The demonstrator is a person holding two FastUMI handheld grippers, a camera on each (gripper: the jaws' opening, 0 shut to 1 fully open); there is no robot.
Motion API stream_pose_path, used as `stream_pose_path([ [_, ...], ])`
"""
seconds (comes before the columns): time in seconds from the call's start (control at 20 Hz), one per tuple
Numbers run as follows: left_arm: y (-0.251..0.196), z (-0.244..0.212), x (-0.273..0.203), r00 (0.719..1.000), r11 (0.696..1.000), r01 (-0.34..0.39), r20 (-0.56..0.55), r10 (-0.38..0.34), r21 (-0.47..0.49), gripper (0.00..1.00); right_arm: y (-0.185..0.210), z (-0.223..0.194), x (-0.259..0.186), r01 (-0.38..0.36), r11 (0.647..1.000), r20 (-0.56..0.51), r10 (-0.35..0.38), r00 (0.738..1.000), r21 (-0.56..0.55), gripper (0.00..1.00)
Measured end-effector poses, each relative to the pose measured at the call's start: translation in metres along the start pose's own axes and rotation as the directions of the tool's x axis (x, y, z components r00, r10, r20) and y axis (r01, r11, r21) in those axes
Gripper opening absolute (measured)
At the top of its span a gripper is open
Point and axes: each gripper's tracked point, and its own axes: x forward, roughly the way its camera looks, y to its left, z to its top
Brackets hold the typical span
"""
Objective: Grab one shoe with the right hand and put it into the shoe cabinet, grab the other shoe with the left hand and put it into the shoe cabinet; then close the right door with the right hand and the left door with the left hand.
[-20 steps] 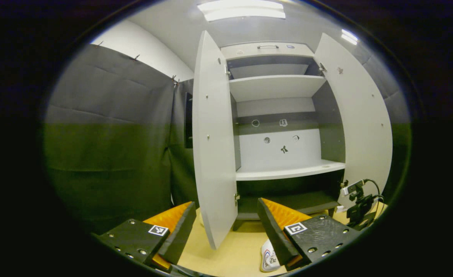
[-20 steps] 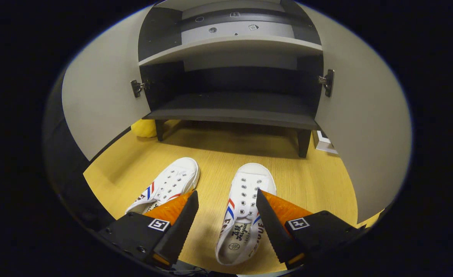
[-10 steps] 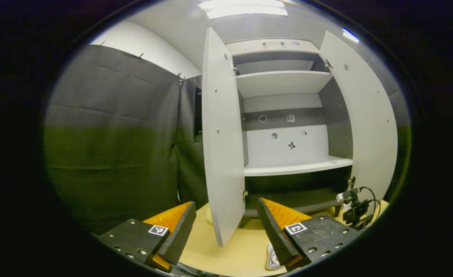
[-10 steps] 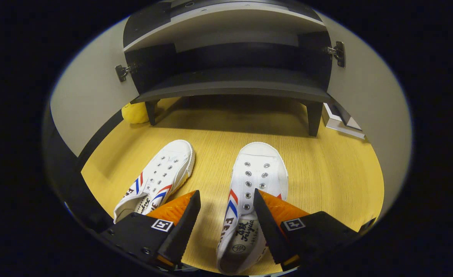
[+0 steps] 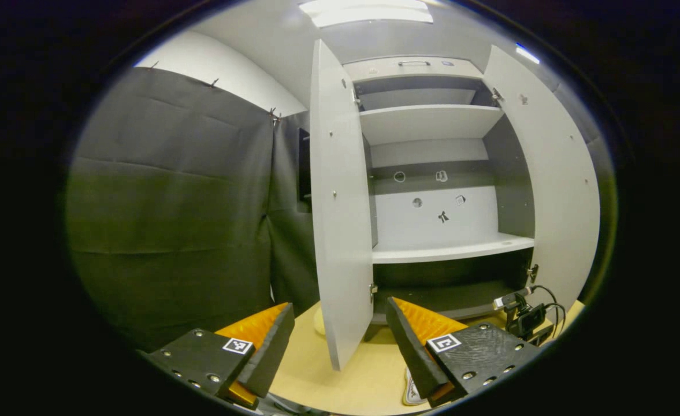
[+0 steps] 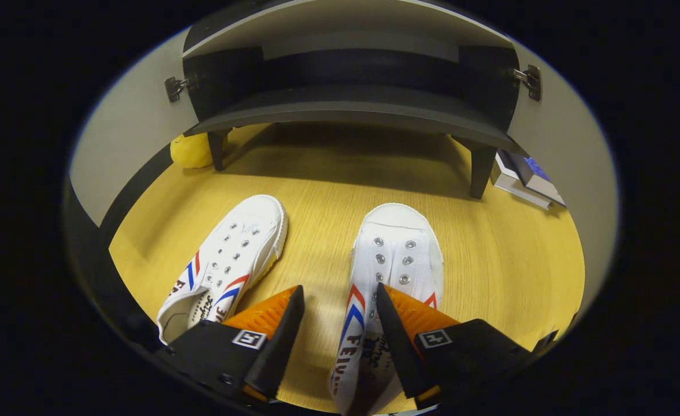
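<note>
In the right gripper view two white shoes with red and blue stripes lie on the wooden floor, toes toward the cabinet. My right gripper (image 6: 340, 312) is open and low over the right shoe (image 6: 394, 260): one finger stands over its opening, the other over the floor between the shoes. The left shoe (image 6: 230, 260) lies apart, to the left. The shoe cabinet (image 5: 438, 190) stands with both doors open, its dark bottom shelf (image 6: 351, 112) bare. My left gripper (image 5: 340, 329) is open and held higher, facing the left door (image 5: 340, 208). A shoe's heel (image 5: 412, 393) peeks beside its finger.
A yellow soft object (image 6: 192, 150) sits by the cabinet's front left leg. Flat boxes (image 6: 527, 179) lie on the floor behind the right door (image 5: 559, 190). A small camera with cables (image 5: 521, 315) stands near that door. Black cloth walls (image 5: 166, 214) close the left side.
My right gripper has dropped lower and forward over the right shoe, so the shoes appear larger. The left gripper has drifted slightly, with the cabinet shifting right in its view.
</note>
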Motion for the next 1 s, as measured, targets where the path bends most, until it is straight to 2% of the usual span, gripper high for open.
stream_pose_path([
  [0.05, 0.000, -0.001, 0.000, 1.000, 1.000, -0.002, -0.002, 0.002, 0.000, 0.94, -0.006, 0.000, 0.001, 0.023, 0.999, 0.001, -0.023, 1.000, 0.022, 0.67],
  [0.1, 0.001, 0.000, 0.000, 1.000, 1.000, -0.002, -0.001, 0.002, -0.001, 0.94, -0.004, 0.000, -0.001, 0.019, 0.998, -0.006, -0.018, 1.000, 0.055, 0.47],
  [0.15, 0.001, 0.000, 0.000, 1.000, 1.000, -0.002, -0.001, 0.002, -0.001, 0.93, -0.004, 0.001, -0.002, 0.013, 0.997, -0.014, -0.012, 1.000, 0.072, 0.33],
  [0.2, 0.000, -0.001, 0.000, 1.000, 1.000, -0.001, -0.006, 0.001, -0.002, 0.94, -0.006, 0.000, -0.001, 0.018, 0.997, -0.025, -0.016, 1.000, 0.075, 0.38],
  [0.25, 0.000, -0.002, 0.001, 1.000, 1.000, 0.001, -0.008, -0.001, -0.003, 0.94, -0.010, 0.002, -0.005, 0.016, 0.997, -0.022, -0.014, 1.000, 0.081, 0.37],
  [0.3, 0.000, 0.000, 0.001, 1.000, 1.000, 0.002, -0.005, -0.002, -0.004, 0.94, -0.007, 0.002, -0.004, 0.020, 0.997, -0.022, -0.018, 1.000, 0.080, 0.22],
  [0.35, 0.000, 0.001, 0.000, 1.000, 1.000, 0.004, -0.002, -0.004, -0.004, 0.94, -0.008, 0.002, -0.003, 0.023, 0.998, -0.019, -0.022, 1.000, 0.064, 0.22],
  [0.6, -0.005, 0.002, 0.000, 1.000, 1.000, 0.026, -0.001, -0.026, -0.002, 0.94, -0.006, 0.004, -0.005, 0.008, 0.996, 0.011, -0.009, 1.000, 0.091, 0.02],
  [0.75, -0.008, 0.003, -0.001, 0.999, 0.999, 0.038, 0.005, -0.038, -0.001, 0.92, -0.010, 0.009, -0.013, 0.006, 0.995, 0.042, -0.010, 0.999, 0.099, 0.02],
  [1.0, -0.014, 0.009, 0.000, 0.999, 0.999, 0.051, 0.020, -0.050, -0.016, 0.94, -0.013, 0.022, -0.034, -0.026, 0.991, 0.093, 0.014, 0.996, 0.128, 0.02],
])
